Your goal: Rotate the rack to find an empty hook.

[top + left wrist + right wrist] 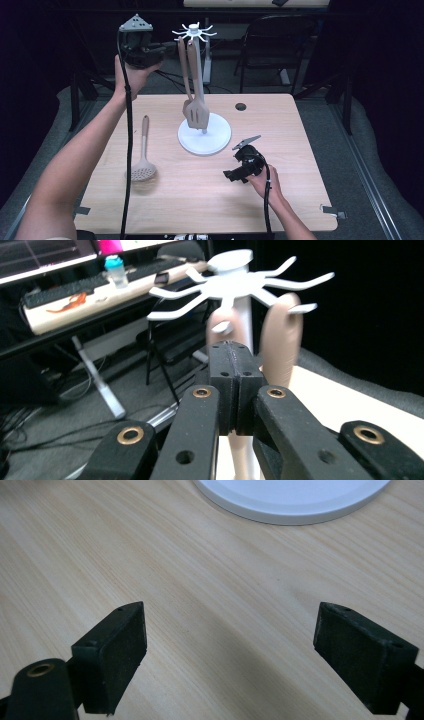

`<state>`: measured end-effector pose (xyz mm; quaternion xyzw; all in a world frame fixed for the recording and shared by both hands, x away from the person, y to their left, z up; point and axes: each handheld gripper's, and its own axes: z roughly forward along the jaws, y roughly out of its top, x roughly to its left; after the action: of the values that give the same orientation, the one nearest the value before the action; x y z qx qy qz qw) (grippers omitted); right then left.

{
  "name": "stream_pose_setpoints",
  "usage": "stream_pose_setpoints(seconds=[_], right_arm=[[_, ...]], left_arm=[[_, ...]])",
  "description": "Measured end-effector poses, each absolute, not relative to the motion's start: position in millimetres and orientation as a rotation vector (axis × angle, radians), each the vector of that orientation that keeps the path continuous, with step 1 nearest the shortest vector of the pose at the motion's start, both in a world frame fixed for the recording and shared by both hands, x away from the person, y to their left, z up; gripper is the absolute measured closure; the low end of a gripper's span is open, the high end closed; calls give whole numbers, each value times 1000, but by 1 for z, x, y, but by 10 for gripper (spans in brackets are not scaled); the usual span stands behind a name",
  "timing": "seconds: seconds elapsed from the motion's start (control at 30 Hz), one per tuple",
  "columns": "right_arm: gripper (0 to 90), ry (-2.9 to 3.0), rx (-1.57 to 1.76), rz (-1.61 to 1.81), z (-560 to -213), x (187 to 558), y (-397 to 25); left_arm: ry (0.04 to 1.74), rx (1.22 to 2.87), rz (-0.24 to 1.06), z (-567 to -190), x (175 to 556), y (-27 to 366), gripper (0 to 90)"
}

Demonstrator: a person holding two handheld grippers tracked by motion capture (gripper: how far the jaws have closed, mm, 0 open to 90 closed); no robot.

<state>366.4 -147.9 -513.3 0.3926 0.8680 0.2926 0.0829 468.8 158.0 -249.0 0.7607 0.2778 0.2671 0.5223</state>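
Note:
A white utensil stand [204,132] with a spoked hook top [235,282] stands mid-table on a round base [295,497]. Two tan utensils hang from it, a slotted turner [197,112] in front and another handle [183,65] behind; their handle tops [281,335] show close up in the left gripper view. A tan skimmer [143,167] lies flat at the table's left. My left gripper [159,50] is raised left of the hook top, jaws shut with nothing between them [234,385]. My right gripper [229,176] rests low over the wood, open and empty [230,645].
The wooden table [210,200] has a round cable hole [240,106] at the back. A black folding chair [270,45] and table legs stand behind it. A desk with a keyboard and a bottle [116,271] lies beyond.

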Motion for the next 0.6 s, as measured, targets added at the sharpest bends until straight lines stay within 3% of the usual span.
stream_pose_setpoints(seconds=[0.6], right_arm=[[132,2589,1174,865,-513,366,-149]], left_arm=[[707,1817,693,-245,480,152,900]])
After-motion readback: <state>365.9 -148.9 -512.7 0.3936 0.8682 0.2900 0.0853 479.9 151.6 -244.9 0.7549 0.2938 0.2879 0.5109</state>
